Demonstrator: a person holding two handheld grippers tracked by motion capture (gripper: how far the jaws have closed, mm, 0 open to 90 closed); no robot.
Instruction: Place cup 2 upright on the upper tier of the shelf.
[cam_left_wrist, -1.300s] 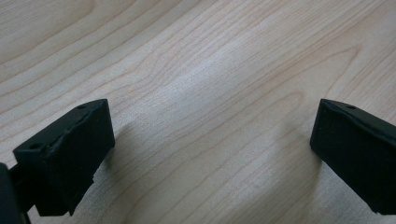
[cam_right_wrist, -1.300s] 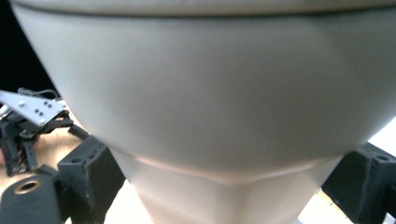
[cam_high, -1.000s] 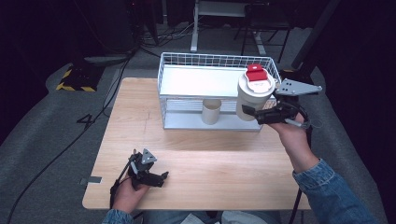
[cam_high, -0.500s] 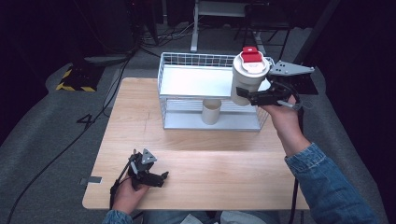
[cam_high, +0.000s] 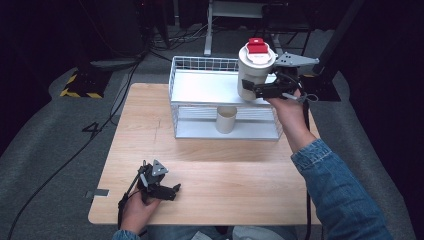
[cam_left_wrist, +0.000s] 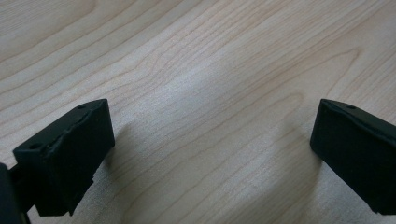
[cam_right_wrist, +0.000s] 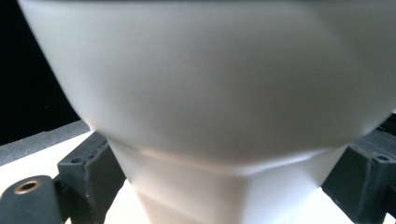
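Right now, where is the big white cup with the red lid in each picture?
High view: white cup upper right, above the wire rack, in the right claw.
Left gripper view: bare wooden table, no cup.
Right gripper view: cup close up.
Shared landmark: the cup's white wall.

The right gripper (cam_high: 248, 89) is clamping far right, arm outstretched; the left gripper (cam_high: 176, 189) is resting near left, jaws apart.

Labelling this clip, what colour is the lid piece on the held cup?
Red, on a white cup held by the right gripper; clearest in the high view.
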